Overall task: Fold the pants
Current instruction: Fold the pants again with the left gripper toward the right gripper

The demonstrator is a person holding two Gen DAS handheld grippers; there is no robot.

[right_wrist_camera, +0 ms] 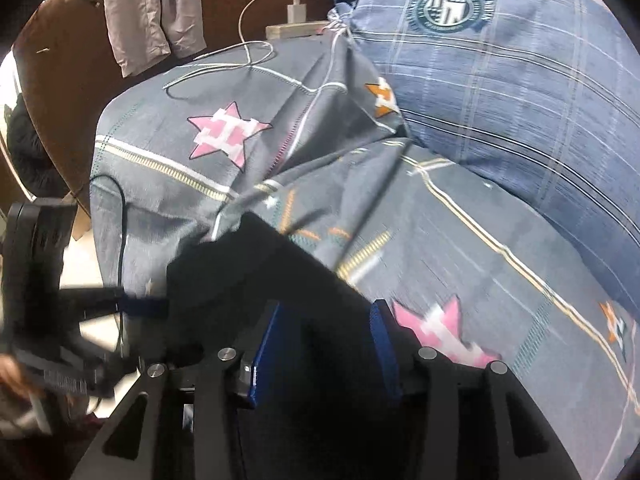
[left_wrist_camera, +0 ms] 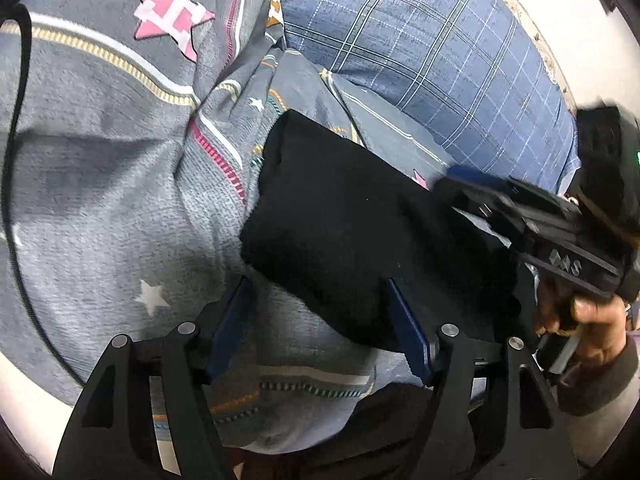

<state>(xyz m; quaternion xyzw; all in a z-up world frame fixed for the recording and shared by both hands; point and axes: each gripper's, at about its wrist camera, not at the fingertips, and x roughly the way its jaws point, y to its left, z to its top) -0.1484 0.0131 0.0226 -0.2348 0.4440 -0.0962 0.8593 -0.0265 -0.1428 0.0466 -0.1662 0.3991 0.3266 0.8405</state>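
The black pants (left_wrist_camera: 352, 240) lie folded into a compact bundle on a grey bedsheet with stars (left_wrist_camera: 120, 184). My left gripper (left_wrist_camera: 320, 292) is open, its blue-padded fingers straddling the bundle's near edge. My right gripper (left_wrist_camera: 468, 196) reaches over the bundle's right end in the left wrist view. In the right wrist view the right gripper (right_wrist_camera: 328, 320) stands open with black pants cloth (right_wrist_camera: 272, 272) between its blue pads. The left gripper (right_wrist_camera: 140, 306) shows at the left there, blurred.
A blue plaid pillow (left_wrist_camera: 440, 60) lies behind the pants, also in the right wrist view (right_wrist_camera: 520, 100). A white charger and cable (right_wrist_camera: 256, 40) lie at the bed's far edge. A black cable (left_wrist_camera: 16, 160) runs along the left edge. A grey cloth (right_wrist_camera: 152, 8) hangs on the brown headboard.
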